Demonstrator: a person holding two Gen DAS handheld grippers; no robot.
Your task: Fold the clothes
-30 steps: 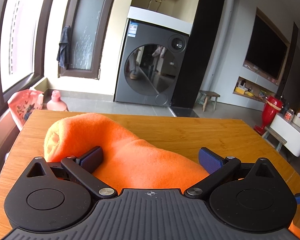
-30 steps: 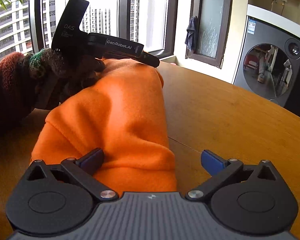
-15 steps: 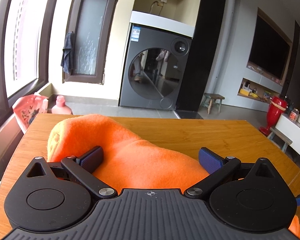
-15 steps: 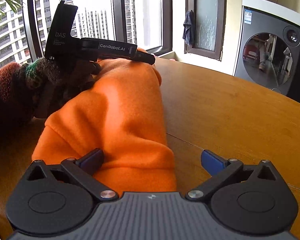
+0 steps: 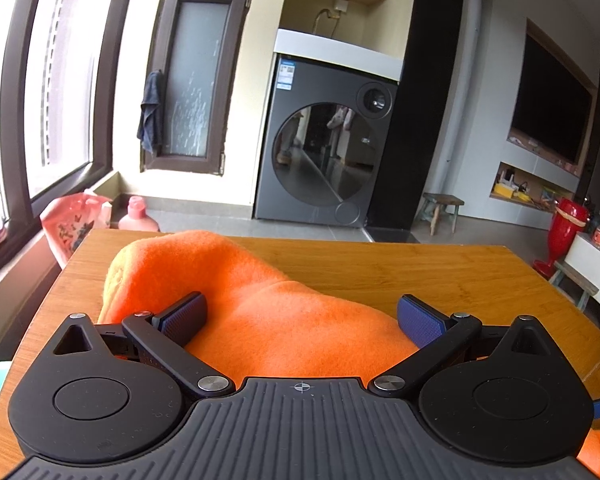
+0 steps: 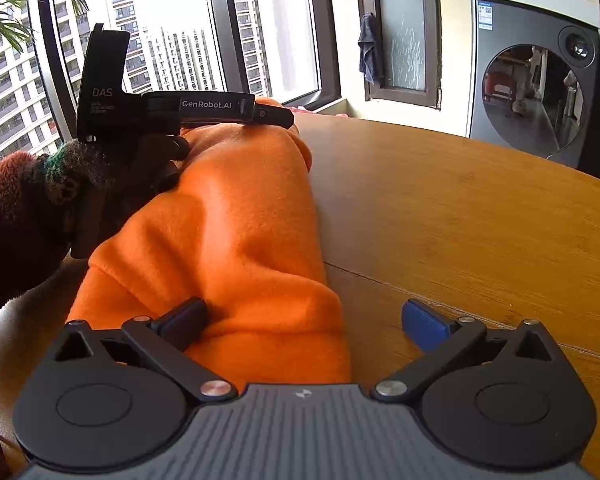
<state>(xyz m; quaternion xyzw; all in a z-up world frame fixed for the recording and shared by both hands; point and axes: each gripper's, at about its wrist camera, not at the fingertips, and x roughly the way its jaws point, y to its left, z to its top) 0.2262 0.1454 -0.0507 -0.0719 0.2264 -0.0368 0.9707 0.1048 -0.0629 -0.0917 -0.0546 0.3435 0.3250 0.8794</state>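
Orange fleece garment [image 5: 268,320] bunched on bench [image 5: 440,272], lying between spread left tongs [image 5: 300,316] and partly between spread right tongs [image 6: 304,320]. Nothing pinched. Likely soft, light, floppy, thick; best pinch folded edge, near left pad.

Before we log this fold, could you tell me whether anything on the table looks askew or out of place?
Nothing spilled or damaged. The orange garment is a lumpy, humped bundle on the wooden table, not a flat fold. Both tongs, left and right, are open around it.
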